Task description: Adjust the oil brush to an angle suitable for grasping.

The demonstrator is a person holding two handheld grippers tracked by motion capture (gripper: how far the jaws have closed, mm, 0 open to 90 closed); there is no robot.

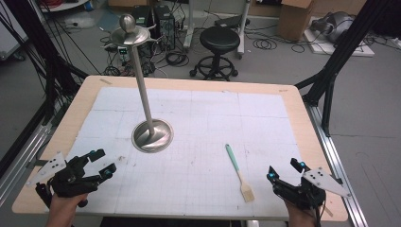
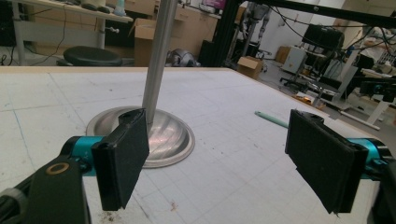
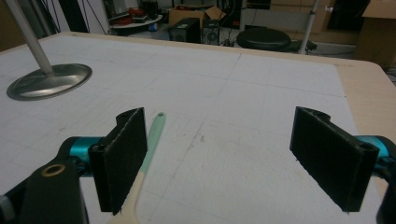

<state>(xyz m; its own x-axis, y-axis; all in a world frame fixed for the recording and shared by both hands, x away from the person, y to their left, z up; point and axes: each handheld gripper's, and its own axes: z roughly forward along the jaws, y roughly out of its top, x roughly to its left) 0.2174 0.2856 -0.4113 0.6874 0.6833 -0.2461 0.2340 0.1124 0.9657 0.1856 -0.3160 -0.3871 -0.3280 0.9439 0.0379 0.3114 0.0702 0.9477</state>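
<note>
At the near edge of the table [image 1: 302, 118], your left gripper [image 1: 102, 162] and right gripper [image 1: 283, 170] both hover with jaws spread wide and nothing between them. The pastry brush [image 1: 239, 171] lies flat on the white mat just left of your right gripper, mint handle pointing away from you. The metal stand [image 1: 152, 135] rises ahead of your left gripper, well apart from the brush.

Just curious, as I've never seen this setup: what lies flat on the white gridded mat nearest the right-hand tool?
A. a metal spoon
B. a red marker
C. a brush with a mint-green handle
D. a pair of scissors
C: the brush with a mint-green handle and pale wooden head lies flat just left of the right gripper, whose black fingers stand open.
</note>
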